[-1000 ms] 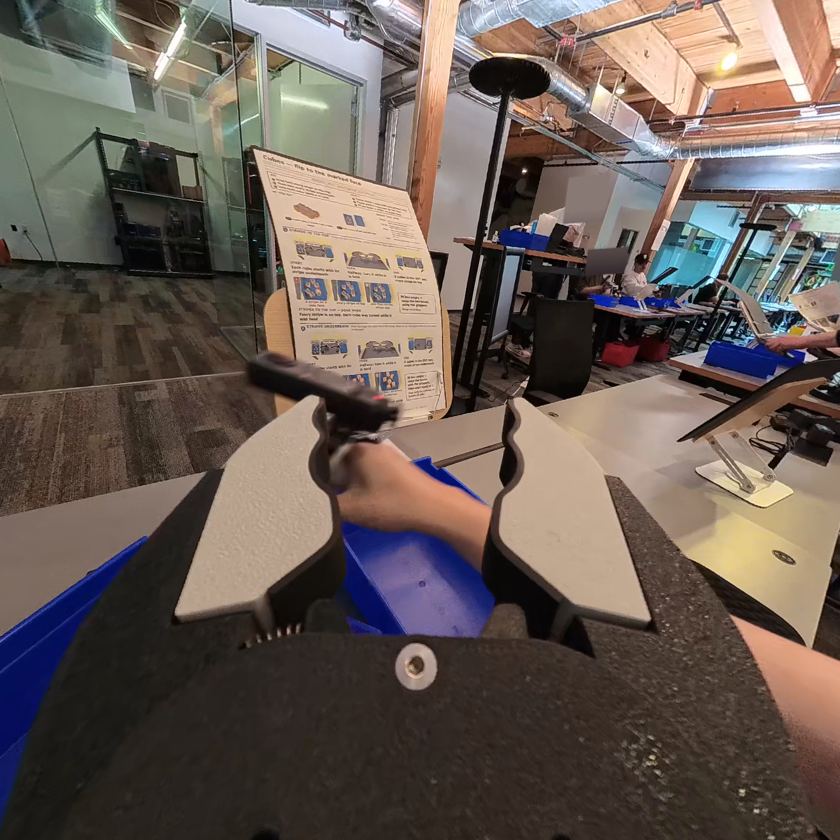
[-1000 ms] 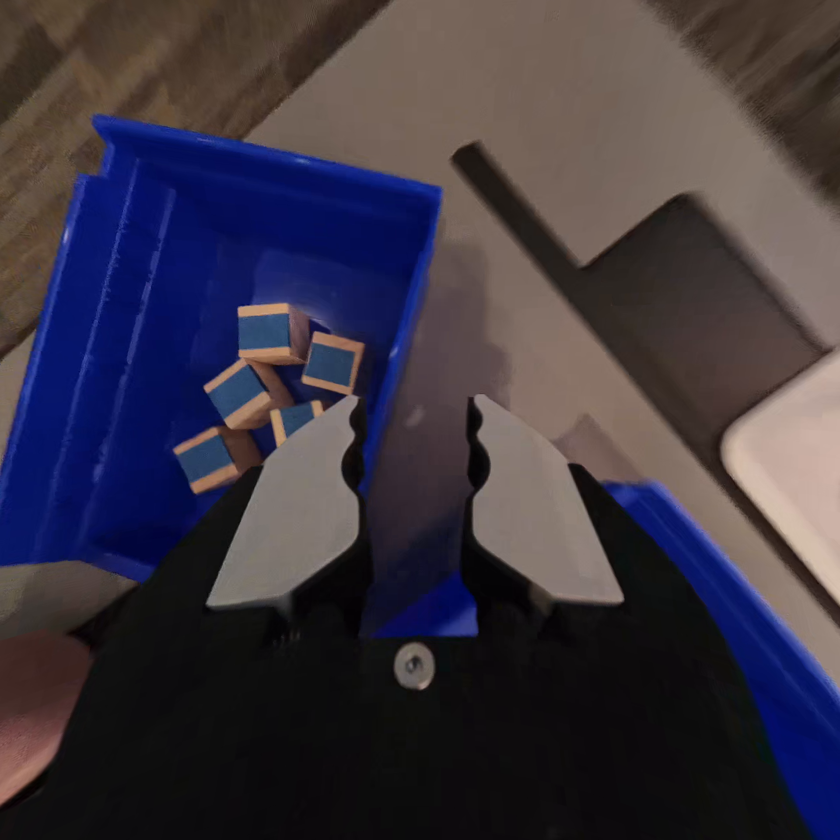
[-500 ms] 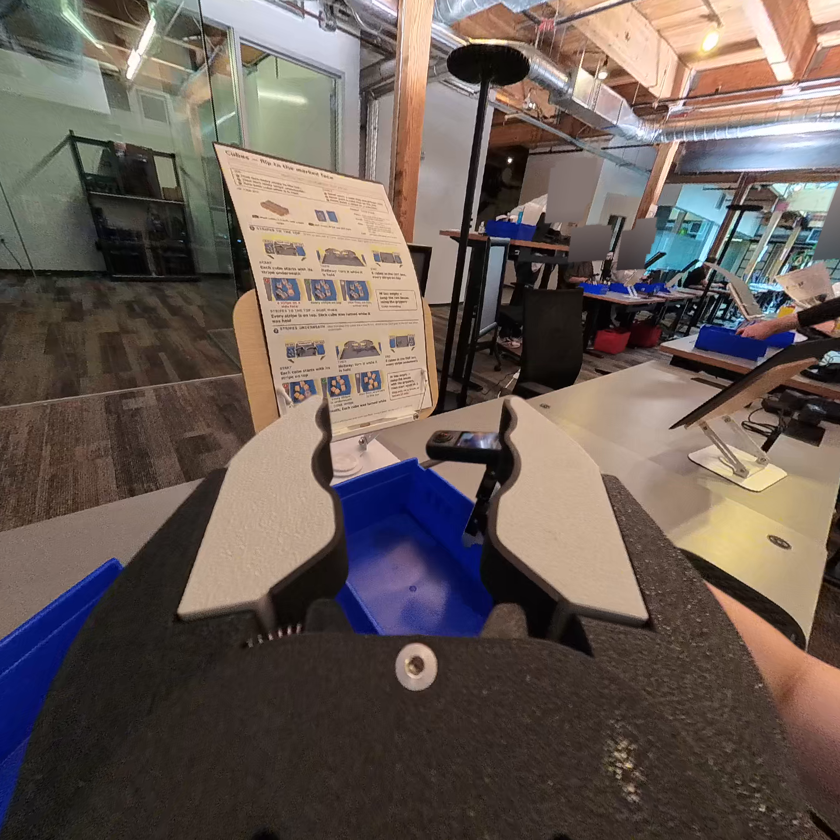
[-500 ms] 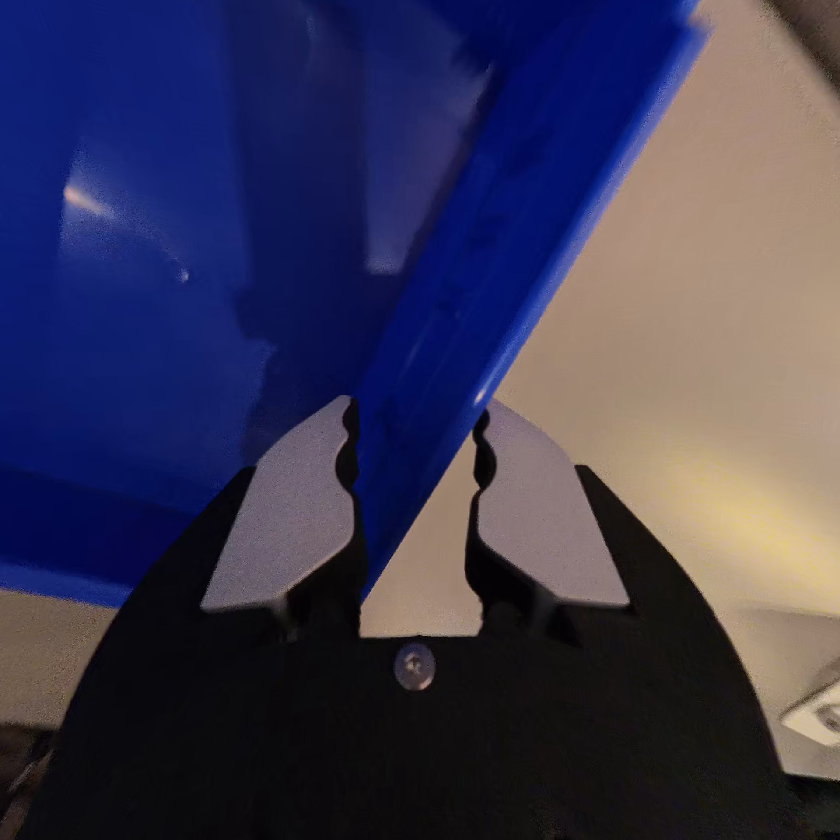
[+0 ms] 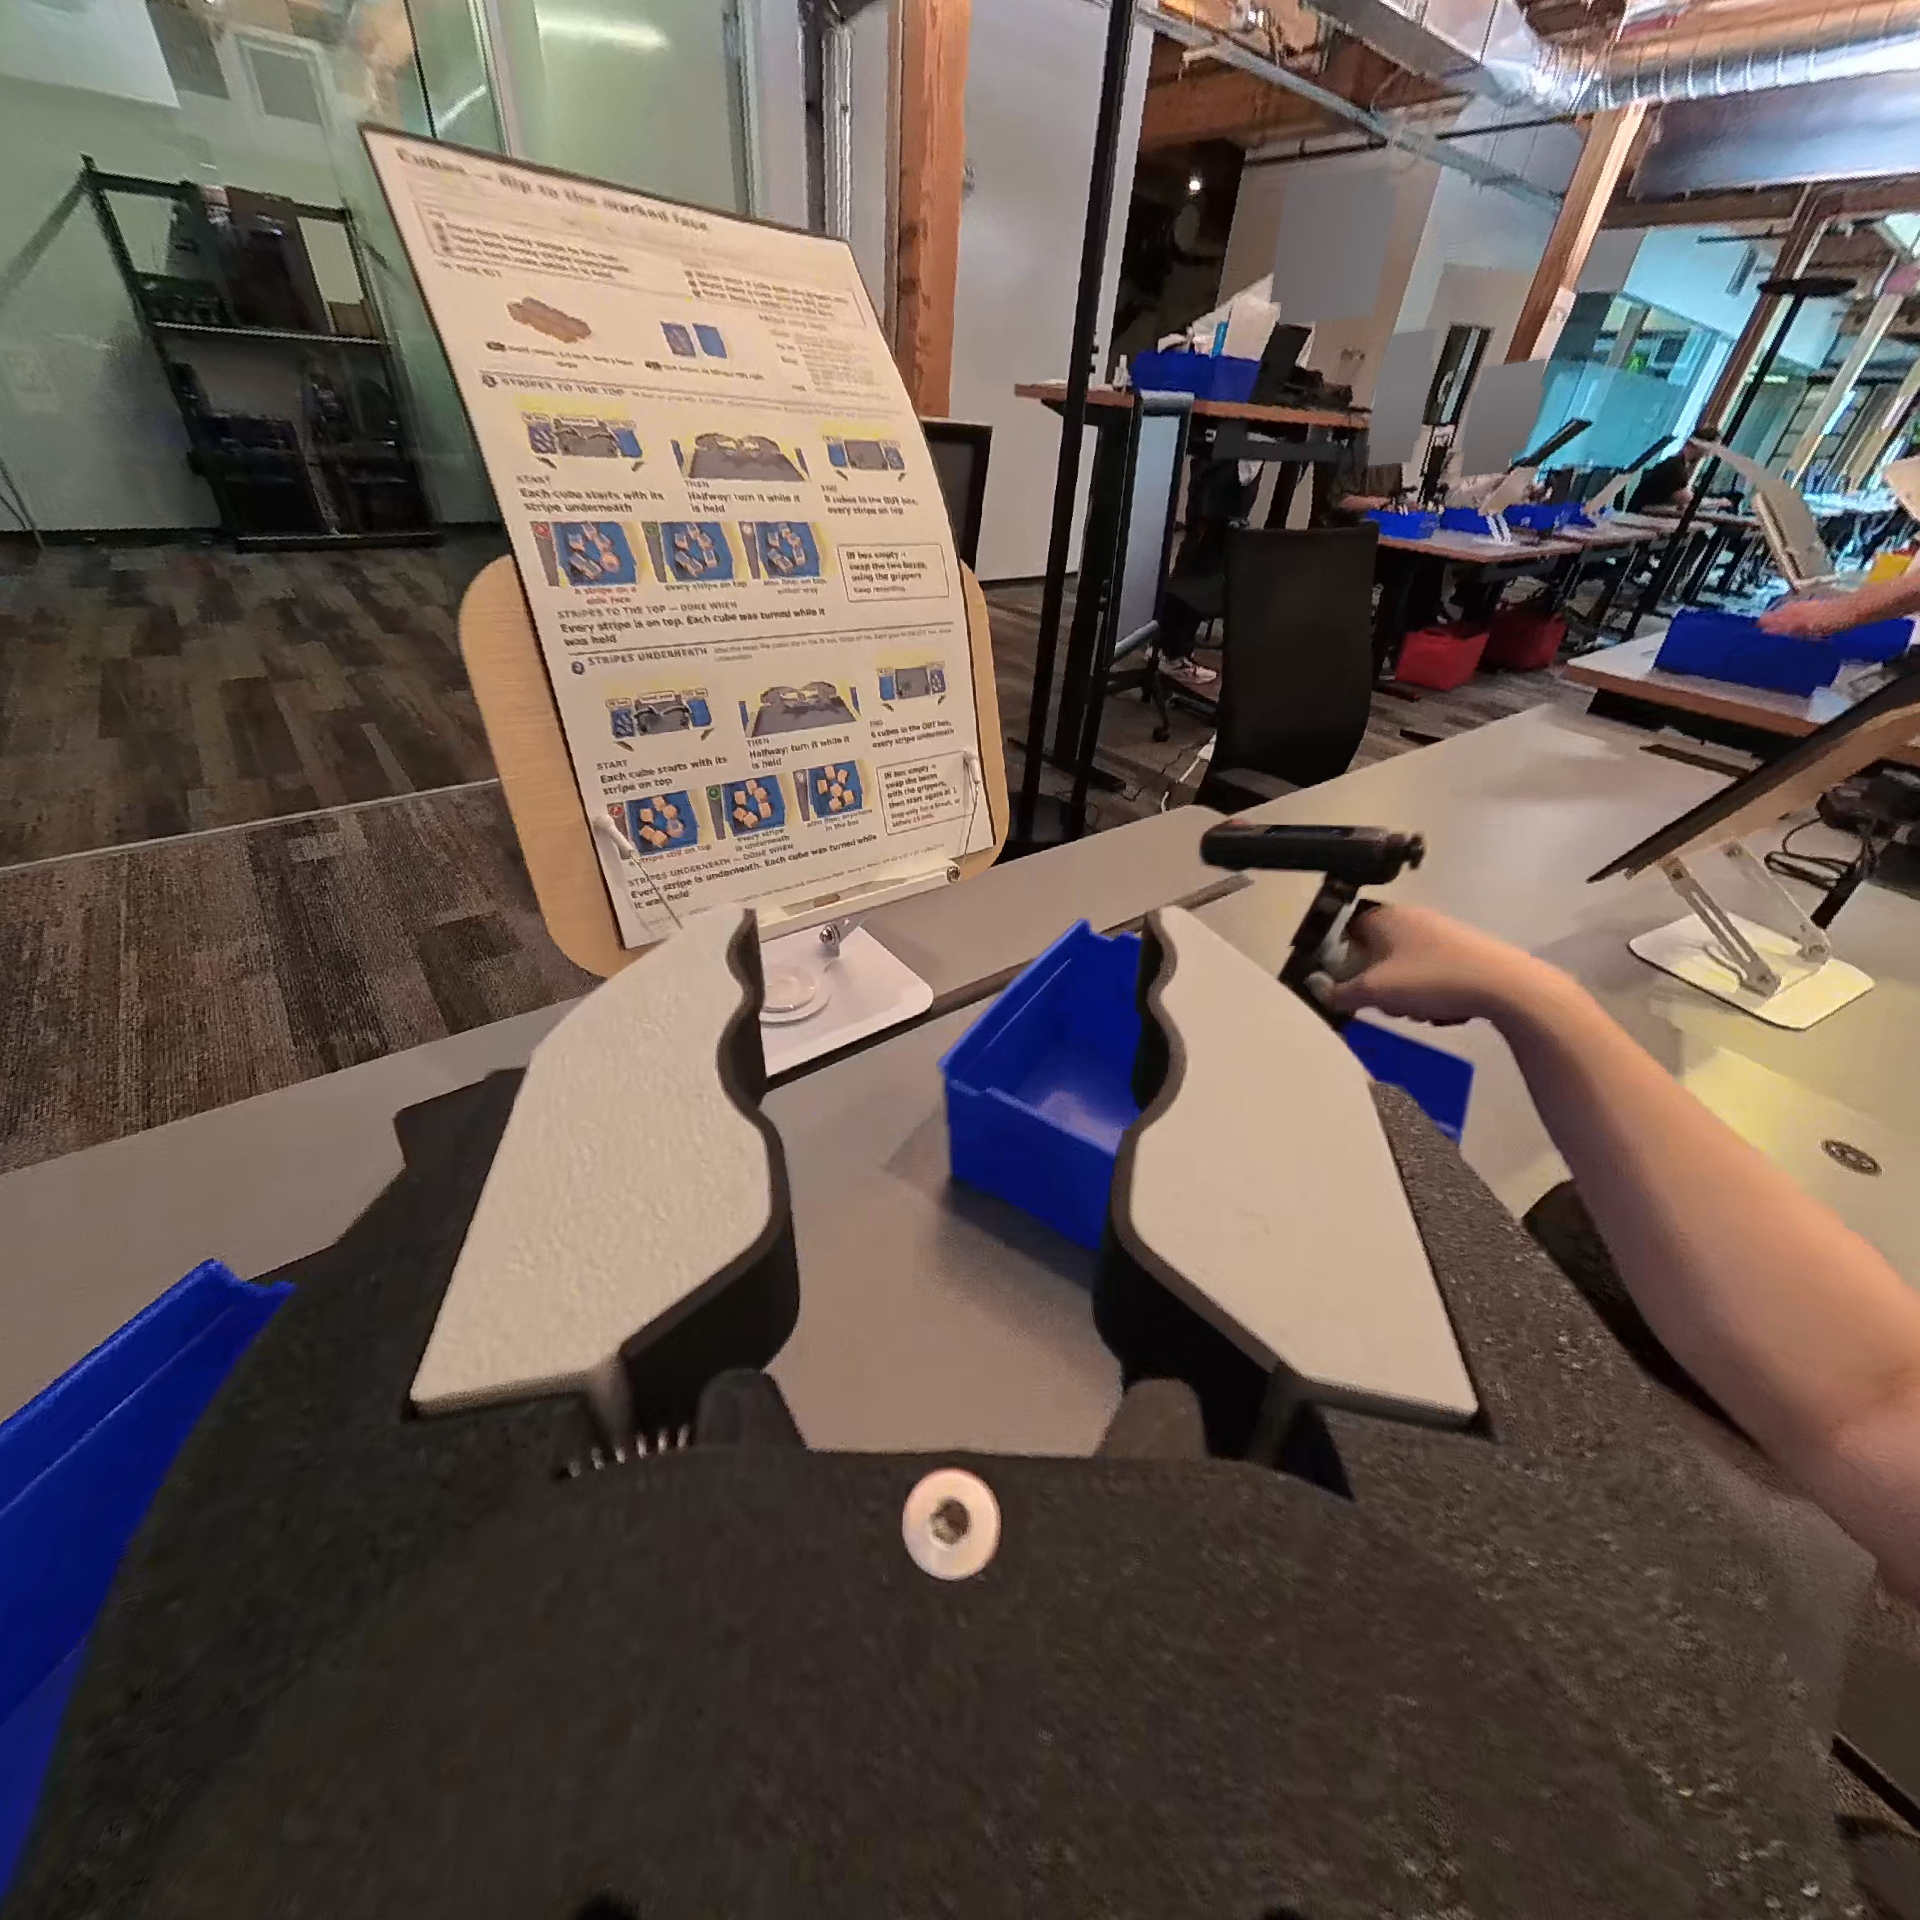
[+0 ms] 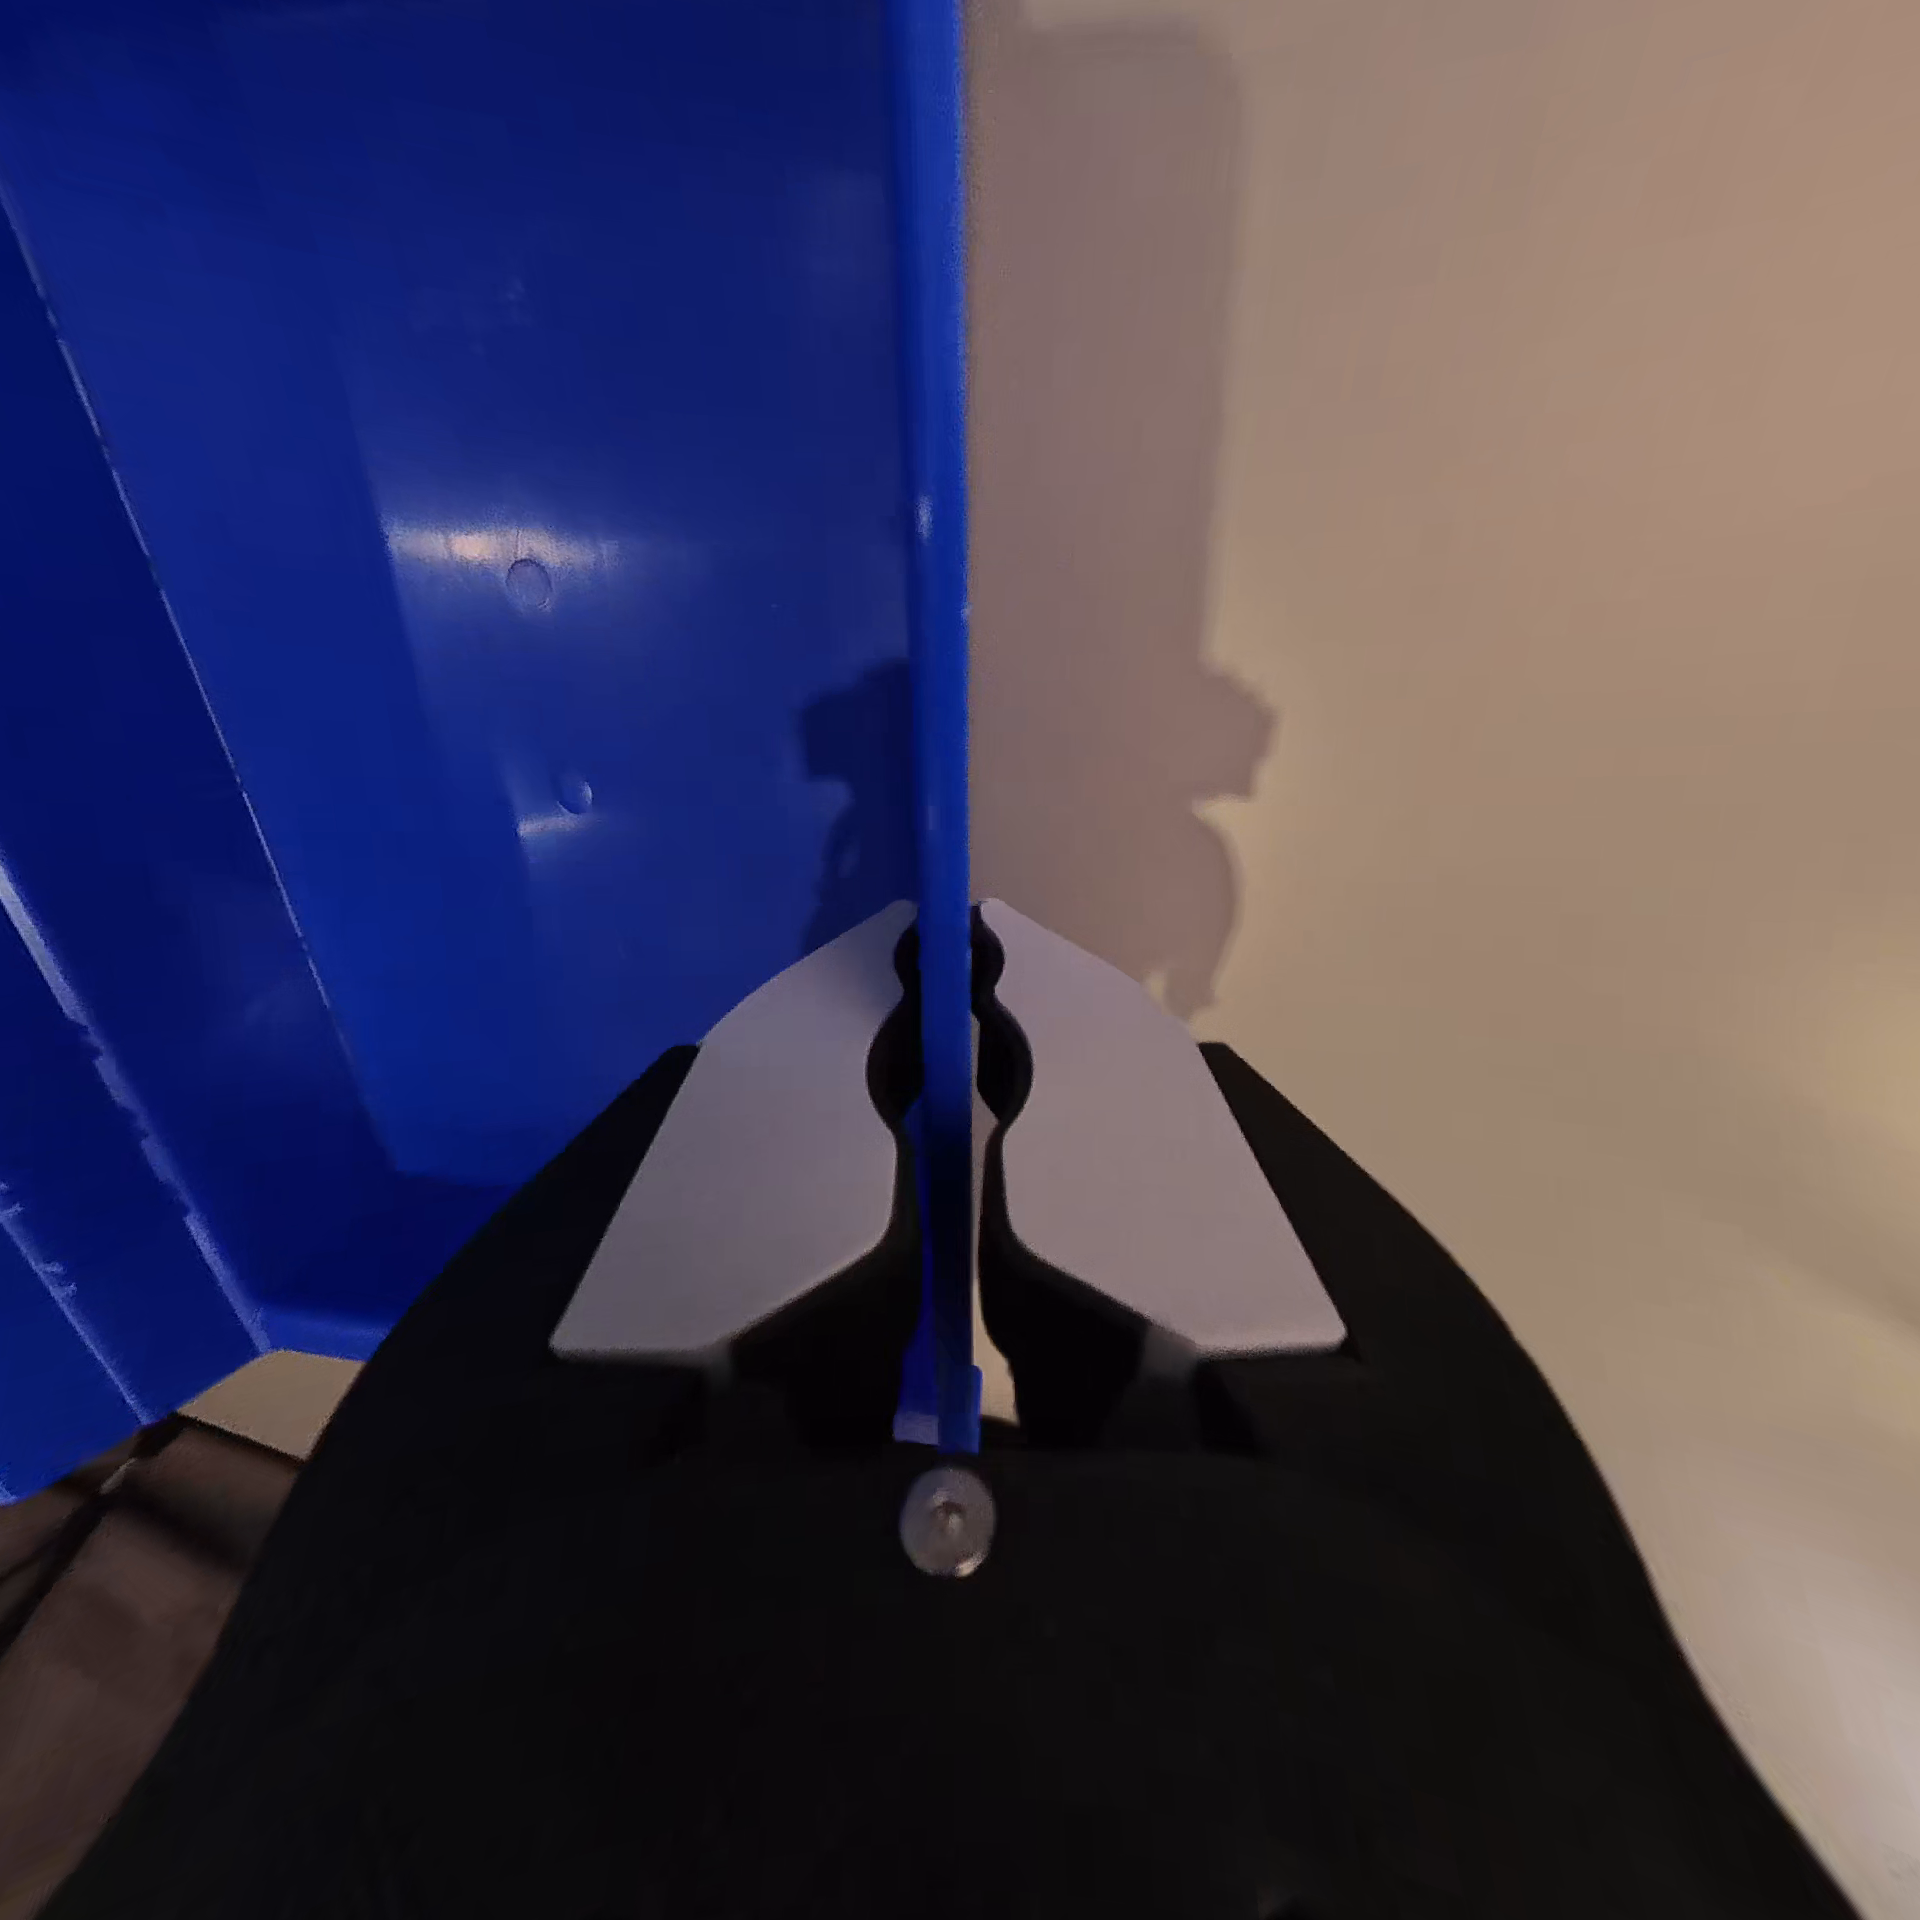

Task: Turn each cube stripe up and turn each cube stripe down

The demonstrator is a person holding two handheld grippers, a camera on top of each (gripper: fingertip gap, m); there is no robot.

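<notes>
On a grey table in an open office, right tongs pinch a blue bin's wall; left tongs spread.

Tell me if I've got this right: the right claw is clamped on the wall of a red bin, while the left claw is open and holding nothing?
Nearly right, but the bin is blue, not red. The right wrist view shows the right claw shut on the thin wall of the blue bin. As you say, the left claw is open and holds nothing.
</notes>
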